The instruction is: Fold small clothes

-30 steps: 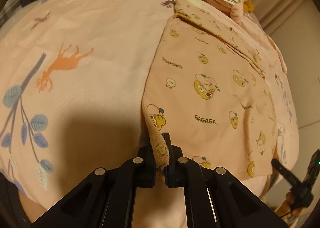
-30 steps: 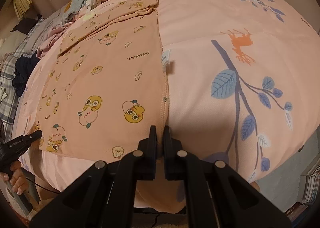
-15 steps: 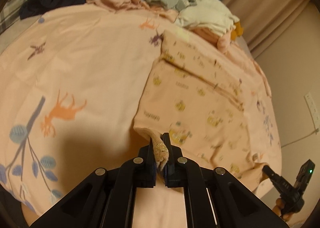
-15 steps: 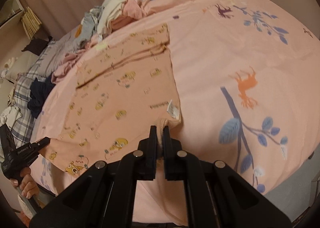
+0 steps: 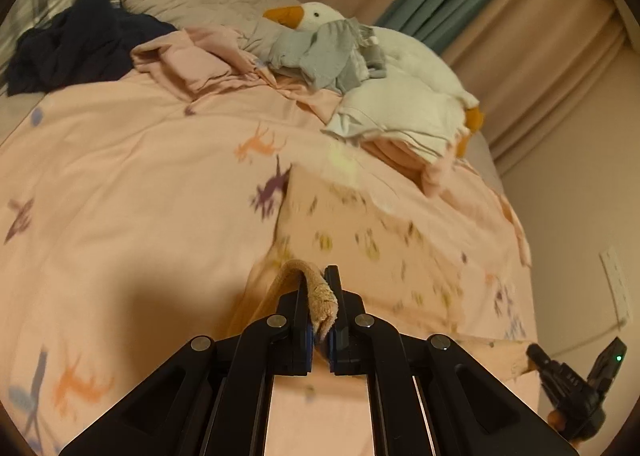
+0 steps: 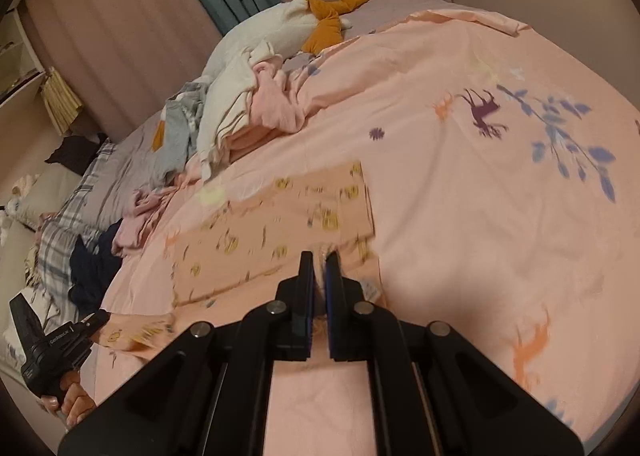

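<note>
A small peach garment (image 5: 360, 240) printed with yellow cartoon figures lies on the pink bedspread (image 5: 140, 183); it also shows in the right wrist view (image 6: 272, 232). My left gripper (image 5: 320, 296) is shut on one near corner of its hem, which bunches between the fingers. My right gripper (image 6: 319, 276) is shut on the other near corner. Both corners are lifted off the bed and carried toward the far edge, so the near half hangs in a fold. The garment is blurred by motion.
A white goose plush (image 5: 384, 55) with grey and white clothes heaped on it lies at the far side. A dark navy garment (image 5: 80, 43) and a plaid blanket (image 6: 64, 240) lie beyond. The bedspread (image 6: 500, 195) stretches to the right.
Both grippers have lifted the garment's near hem and moved it forward over the rest. The garment went from flat to half doubled over, and both views have tilted up.
</note>
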A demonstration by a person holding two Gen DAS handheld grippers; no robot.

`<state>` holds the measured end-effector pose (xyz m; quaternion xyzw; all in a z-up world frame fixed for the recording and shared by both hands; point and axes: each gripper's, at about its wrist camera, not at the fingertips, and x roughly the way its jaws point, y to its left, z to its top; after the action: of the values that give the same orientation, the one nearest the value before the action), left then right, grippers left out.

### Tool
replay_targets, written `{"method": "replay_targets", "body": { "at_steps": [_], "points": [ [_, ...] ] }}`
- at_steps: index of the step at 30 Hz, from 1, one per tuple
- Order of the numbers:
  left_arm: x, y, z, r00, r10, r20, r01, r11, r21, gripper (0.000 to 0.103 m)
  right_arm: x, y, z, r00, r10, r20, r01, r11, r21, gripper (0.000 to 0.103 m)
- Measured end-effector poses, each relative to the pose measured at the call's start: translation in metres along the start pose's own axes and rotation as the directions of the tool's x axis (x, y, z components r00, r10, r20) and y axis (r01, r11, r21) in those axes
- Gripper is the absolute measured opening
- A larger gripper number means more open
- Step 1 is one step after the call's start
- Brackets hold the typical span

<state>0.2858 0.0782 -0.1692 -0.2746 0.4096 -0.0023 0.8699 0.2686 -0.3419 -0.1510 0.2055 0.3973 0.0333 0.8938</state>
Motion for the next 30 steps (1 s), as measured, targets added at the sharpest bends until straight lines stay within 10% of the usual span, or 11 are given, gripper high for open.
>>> {"method": "replay_targets", "body": {
  "at_steps": [15, 20, 26, 30],
  "points": [
    [0.197, 0.005, 0.067, 0.971, 0.176, -0.162, -0.187, 0.981, -0.053, 0.005, 0.207, -0.027, 0.084, 0.953, -0.209, -0.217, 0.214, 0.977, -0.004, 0.006],
    [0.195, 0.016, 0.066, 0.973, 0.138, -0.182, -0.156, 0.984, -0.085, 0.005, 0.213, -0.031, 0.083, 0.951, -0.23, -0.206, 0.228, 0.973, -0.033, 0.014],
    [0.134, -0.024, 0.075, 0.981, 0.164, -0.108, -0.154, 0.983, 0.096, 0.005, 0.153, -0.035, 0.101, 0.963, -0.215, -0.16, 0.215, 0.976, -0.015, 0.022],
    [0.082, -0.052, 0.064, 0.983, 0.179, -0.031, -0.165, 0.952, 0.256, 0.009, 0.107, -0.028, 0.104, 0.984, -0.151, -0.1, 0.149, 0.989, -0.021, 0.065]
  ]
}}
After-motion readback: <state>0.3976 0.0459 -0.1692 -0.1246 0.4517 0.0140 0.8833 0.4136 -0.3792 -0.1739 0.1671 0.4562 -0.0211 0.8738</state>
